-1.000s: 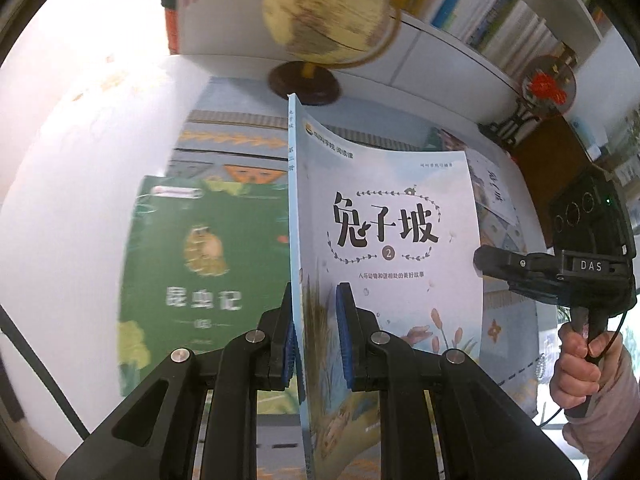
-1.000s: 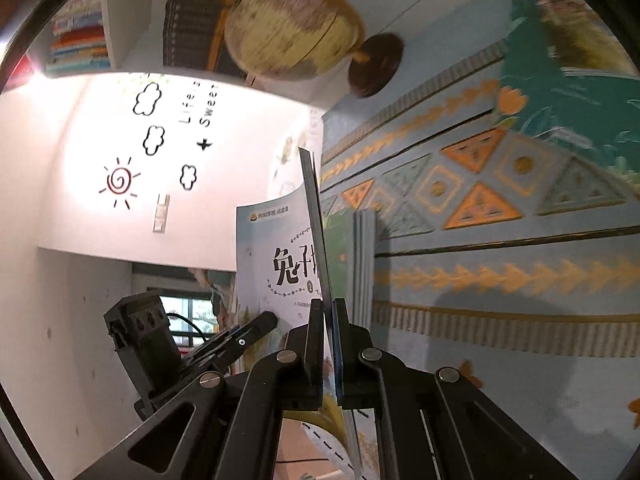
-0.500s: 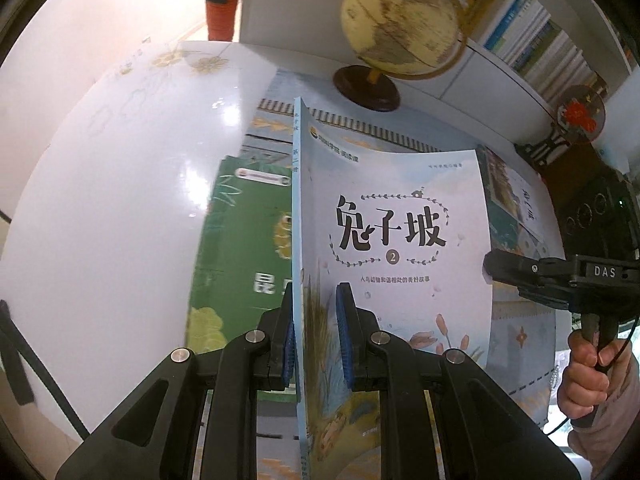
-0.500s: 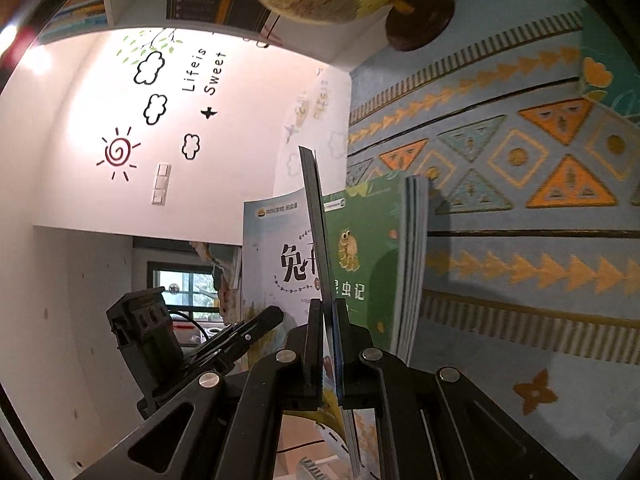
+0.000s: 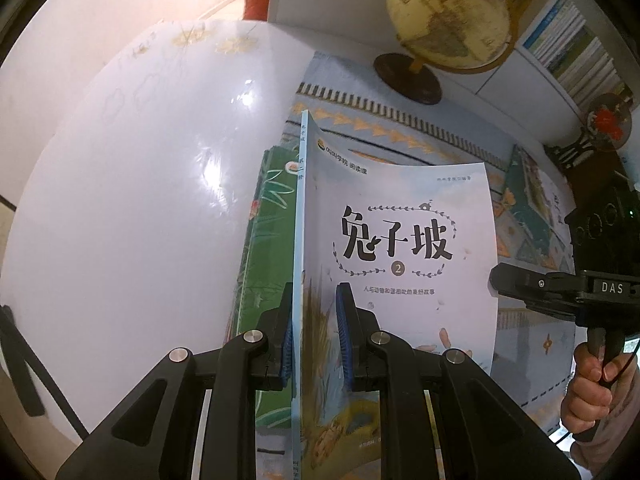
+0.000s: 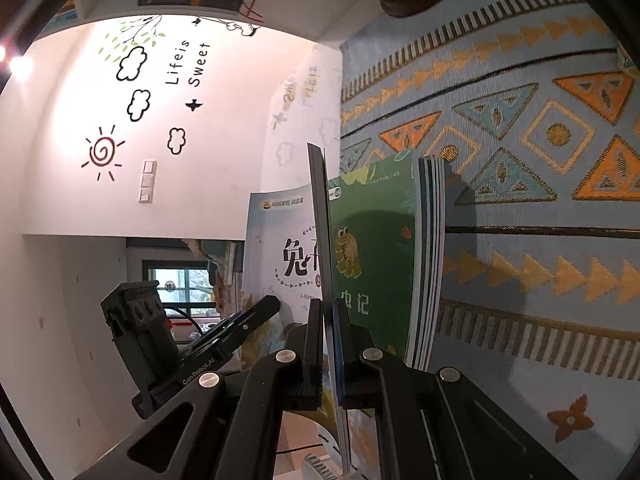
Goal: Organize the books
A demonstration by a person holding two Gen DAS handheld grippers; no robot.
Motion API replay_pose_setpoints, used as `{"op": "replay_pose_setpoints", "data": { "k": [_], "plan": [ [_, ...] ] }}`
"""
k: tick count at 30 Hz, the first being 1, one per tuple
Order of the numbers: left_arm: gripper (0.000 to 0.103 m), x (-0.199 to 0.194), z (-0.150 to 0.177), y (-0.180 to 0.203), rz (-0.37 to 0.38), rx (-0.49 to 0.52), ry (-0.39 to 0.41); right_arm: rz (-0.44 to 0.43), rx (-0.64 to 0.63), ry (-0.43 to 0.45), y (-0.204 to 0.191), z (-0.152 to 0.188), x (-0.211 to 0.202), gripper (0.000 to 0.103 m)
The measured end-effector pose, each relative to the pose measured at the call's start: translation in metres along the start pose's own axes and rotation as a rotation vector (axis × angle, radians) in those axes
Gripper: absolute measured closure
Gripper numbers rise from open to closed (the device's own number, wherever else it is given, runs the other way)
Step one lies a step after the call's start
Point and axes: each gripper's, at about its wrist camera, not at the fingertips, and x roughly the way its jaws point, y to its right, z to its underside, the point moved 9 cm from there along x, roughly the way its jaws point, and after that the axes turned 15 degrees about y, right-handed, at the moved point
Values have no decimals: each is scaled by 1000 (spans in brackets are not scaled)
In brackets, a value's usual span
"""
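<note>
Gripping pale-blue book (image 5: 400, 248) spine-side, left hand-held gripper (image 5: 314, 336); green book (image 5: 272, 240) beneath.

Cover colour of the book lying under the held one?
Green cover on the lower book, with a frog picture; clearest in the right wrist view.

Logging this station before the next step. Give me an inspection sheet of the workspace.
Surface: white table partly under a patterned blue cloth.
Job's things: pale blue book held upright; green book right behind it; another book lies flat on the cloth.
Clutter: globe on a dark base.
Grippers: left tool and right tool both clamp the pale blue book.
Cables: thin black cable by the person's hand.
Surroundings: bookshelves, wall with decals.
</note>
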Motion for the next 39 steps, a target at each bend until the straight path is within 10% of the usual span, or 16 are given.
{"op": "replay_pose_setpoints", "data": {
  "k": [15, 25, 32, 39],
  "plan": [
    [80, 31, -1, -14, -20, -35, -51, 80, 28, 6, 35, -10, 18, 97],
    [75, 30, -3, -44, -161, -79, -61, 102, 45, -13, 39, -8, 17, 96],
    [73, 7, -22, -32, -163, -55, -10, 77, 72, 34, 43, -18, -6, 53],
    [59, 8, -71, 30, -124, 62, 46, 36, 78, 62, 51, -42, -50, 53]
  ]
}}
